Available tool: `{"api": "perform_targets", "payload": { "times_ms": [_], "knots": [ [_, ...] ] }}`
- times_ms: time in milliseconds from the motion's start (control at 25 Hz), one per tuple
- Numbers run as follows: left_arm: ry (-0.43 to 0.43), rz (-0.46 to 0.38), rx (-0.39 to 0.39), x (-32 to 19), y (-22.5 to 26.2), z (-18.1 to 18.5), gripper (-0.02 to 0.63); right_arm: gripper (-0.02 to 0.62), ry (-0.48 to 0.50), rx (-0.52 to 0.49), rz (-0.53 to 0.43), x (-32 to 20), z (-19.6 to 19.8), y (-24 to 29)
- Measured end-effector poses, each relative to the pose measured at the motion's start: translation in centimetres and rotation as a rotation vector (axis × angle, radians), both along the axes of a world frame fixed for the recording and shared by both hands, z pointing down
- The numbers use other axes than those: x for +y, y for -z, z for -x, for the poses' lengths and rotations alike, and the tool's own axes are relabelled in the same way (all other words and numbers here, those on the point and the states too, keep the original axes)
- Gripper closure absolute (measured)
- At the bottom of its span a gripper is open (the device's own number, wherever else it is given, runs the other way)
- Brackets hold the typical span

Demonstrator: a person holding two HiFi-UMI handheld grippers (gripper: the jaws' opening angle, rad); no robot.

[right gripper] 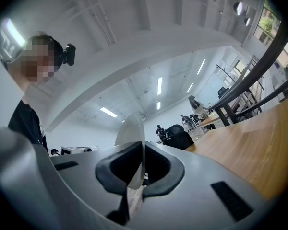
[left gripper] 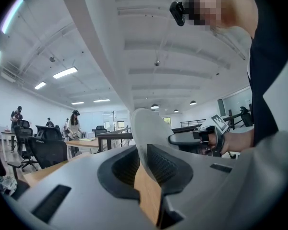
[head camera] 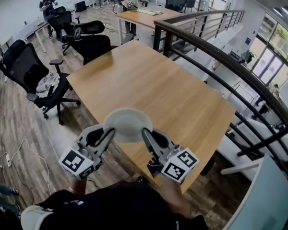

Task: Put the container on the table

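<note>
Left gripper (head camera: 108,135) closed down to a thin gap on the left rim of the container (head camera: 128,124), with the rim wall caught between the ribbed pads in the left gripper view. Right gripper (head camera: 146,133) pressed fully together on the opposite rim, the thin white edge clamped between its pads in the right gripper view. Both angled forward and slightly inward, roughly level, marker cubes toward the person.

Container: a shallow, round, white dish, mouth up, carried in the air between the two grippers and resting on nothing. No long axis to mind; round and held at two opposite points, so neither hand nearer than the other.

Desk (head camera: 153,80) lying ahead of and below the load. From the head view, container hanging about over the desk's near edge, far half against the wood, near half against the floor short of that edge. Height above the desk not readable.

Judged next: carry further in over the desk, away from the near edge. Then lower with both grippers together to keep the rim level, spreading them only once the base sits on the wood. Likely risks: tipping through uneven lowering, or setting down too close to the edge.

Black office chair (head camera: 93,44) off the desk's far-left corner and railing (head camera: 157,37) along the desk's right side, both well apart from that path.
</note>
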State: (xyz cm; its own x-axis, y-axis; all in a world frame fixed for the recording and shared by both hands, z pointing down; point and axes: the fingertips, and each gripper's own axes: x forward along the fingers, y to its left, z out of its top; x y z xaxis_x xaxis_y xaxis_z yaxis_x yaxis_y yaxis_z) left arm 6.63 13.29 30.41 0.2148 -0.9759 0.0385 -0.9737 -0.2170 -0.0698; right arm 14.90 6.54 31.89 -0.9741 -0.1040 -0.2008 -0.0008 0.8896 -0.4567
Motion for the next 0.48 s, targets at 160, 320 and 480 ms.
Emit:
{"api": "perform_targets", "payload": {
  "times_ms": [160, 320, 480],
  "knots": [
    [0.018, 0.010, 0.001, -1.0, -0.6, -0.4, 0.548, 0.574, 0.012, 0.005, 0.004, -1.1, -0.3, -0.6],
    [0.020, 0.029, -0.004, -1.7, -1.4, -1.0, 0.548, 0.574, 0.016, 0.007, 0.018, -1.9, -0.9, -1.3],
    [0.022, 0.038, 0.004, -2.5, -1.8, -1.8, 0.548, 0.574, 0.016, 0.010, 0.032, -2.5, -1.7, -1.8]
  ]
}}
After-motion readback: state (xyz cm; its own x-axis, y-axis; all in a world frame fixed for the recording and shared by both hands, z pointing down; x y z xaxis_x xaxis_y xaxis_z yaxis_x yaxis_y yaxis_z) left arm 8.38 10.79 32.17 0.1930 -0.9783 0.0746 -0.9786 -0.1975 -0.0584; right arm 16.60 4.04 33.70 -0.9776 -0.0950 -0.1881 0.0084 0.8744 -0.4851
